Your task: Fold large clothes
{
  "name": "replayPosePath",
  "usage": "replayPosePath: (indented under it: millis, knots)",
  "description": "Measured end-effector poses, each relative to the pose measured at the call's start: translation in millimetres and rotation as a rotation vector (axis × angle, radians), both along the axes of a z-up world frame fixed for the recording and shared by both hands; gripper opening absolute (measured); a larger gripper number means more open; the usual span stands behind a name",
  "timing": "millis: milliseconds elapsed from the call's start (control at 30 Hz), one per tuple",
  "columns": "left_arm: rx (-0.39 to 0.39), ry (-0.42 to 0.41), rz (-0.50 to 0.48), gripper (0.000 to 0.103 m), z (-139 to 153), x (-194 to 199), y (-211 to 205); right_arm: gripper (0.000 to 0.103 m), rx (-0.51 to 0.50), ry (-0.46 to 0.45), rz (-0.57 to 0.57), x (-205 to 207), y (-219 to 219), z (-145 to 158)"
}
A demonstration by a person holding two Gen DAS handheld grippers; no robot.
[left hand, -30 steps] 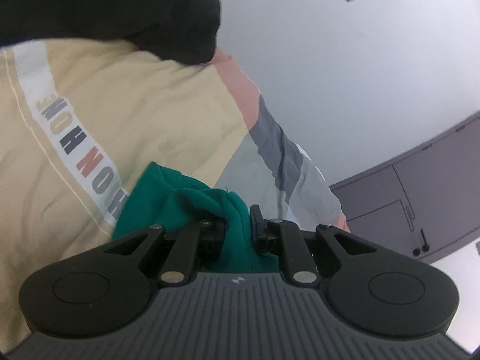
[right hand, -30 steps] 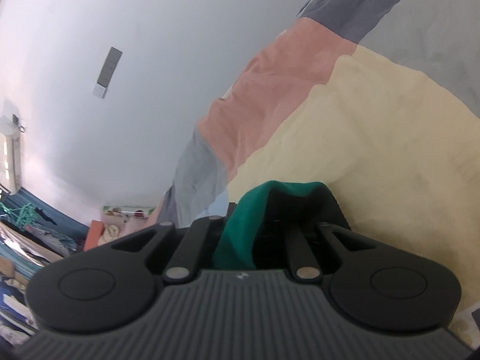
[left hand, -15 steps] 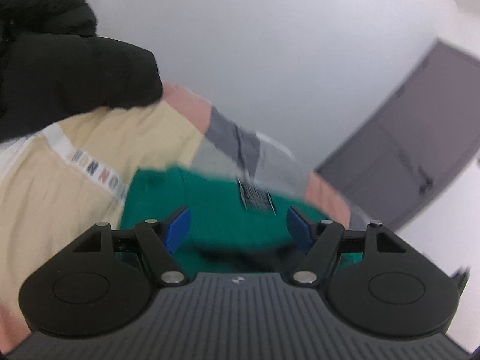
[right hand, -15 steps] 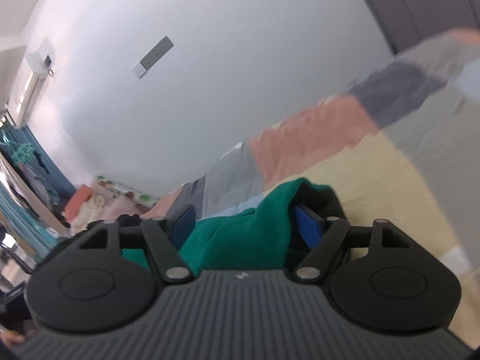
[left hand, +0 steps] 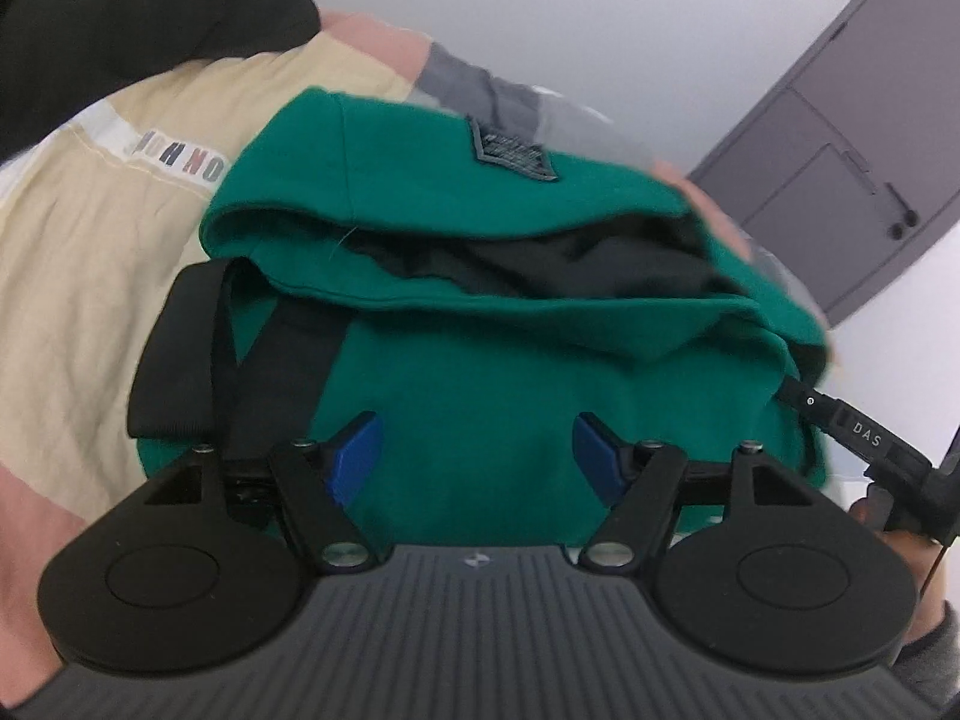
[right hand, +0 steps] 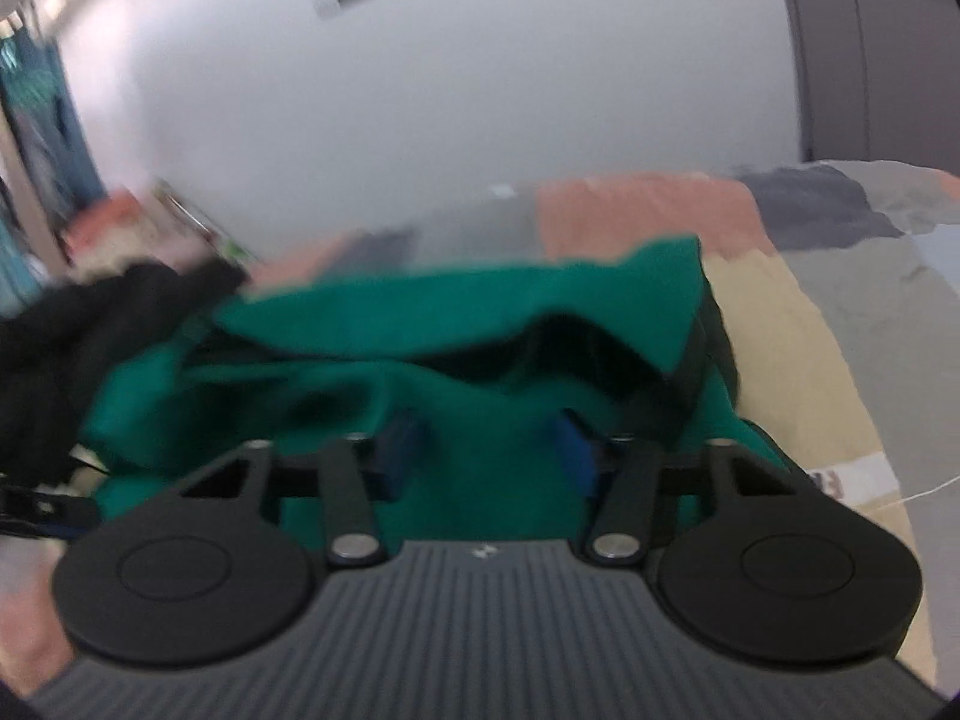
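Looking thru the left wrist cam first: the green top [left hand: 480, 372] is lying in a folded bundle on the bed [left hand: 90, 276], w/ one thick layer flopped over another. A dark inside lining is showing in the gap between the layers. A small dark patch [left hand: 510, 150] is sitting on the upper flap, and a black cuff or strap part [left hand: 180, 354] is sticking out on the left side. The left gripper [left hand: 477, 462] is hanging just in front of the bundle w/ its jaws spread wide and nothing pinched; the blue pads [left hand: 354, 462] are not pressing on the cloth. The bed cover is tan w/ a letter stripe, plus pink and grey blocks. A black sleeve [left hand: 132, 18] is showing up top.

Going to the right wrist cam: pic is blurry. The same green top [right hand: 420, 360] is sitting on the bed [right hand: 810, 360], folded over, edges a bit lumpy and not lined up. The right gripper [right hand: 486, 450] is near it, jaws closing right now but not gripping; the cloth is lying behind and between them, loose. A pile of black clothing [right hand: 60, 360] is sitting to the left.

Guessing the big folds are mostly done, since the top is looking compact. Prob still left: tucking that black bit, flattening the lumps, squaring the edges.
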State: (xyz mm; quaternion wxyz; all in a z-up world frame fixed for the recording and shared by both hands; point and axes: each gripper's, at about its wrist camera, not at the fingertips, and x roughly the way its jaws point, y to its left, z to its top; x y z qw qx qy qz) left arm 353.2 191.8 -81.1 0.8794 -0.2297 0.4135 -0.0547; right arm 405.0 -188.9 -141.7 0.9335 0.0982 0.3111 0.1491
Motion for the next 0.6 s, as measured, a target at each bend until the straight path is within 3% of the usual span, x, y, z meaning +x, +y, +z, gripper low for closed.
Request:
replayPosePath:
  millis: [100, 200, 367, 600]
  knots:
    - [-0.001, -0.042, 0.038, 0.074, -5.1, 8.9, -4.2, 0.048, -0.027, 0.056, -0.006, 20.6, 5.4, -15.6]
    - [0.053, -0.093, 0.081, 0.074, -4.2, 20.5, -7.9, 0.048, -0.009, 0.097, -0.019, 43.3, 6.7, -14.9]
    - [0.071, -0.129, 0.151, 0.074, -12.1, 48.1, -1.7, 0.048, 0.033, 0.154, -0.015, 80.5, 9.8, -20.7]
    - [0.044, -0.204, 0.208, 0.074, -10.1, 83.9, 19.4, 0.046, 0.122, 0.027, -0.020, 99.1, 11.2, -24.3]
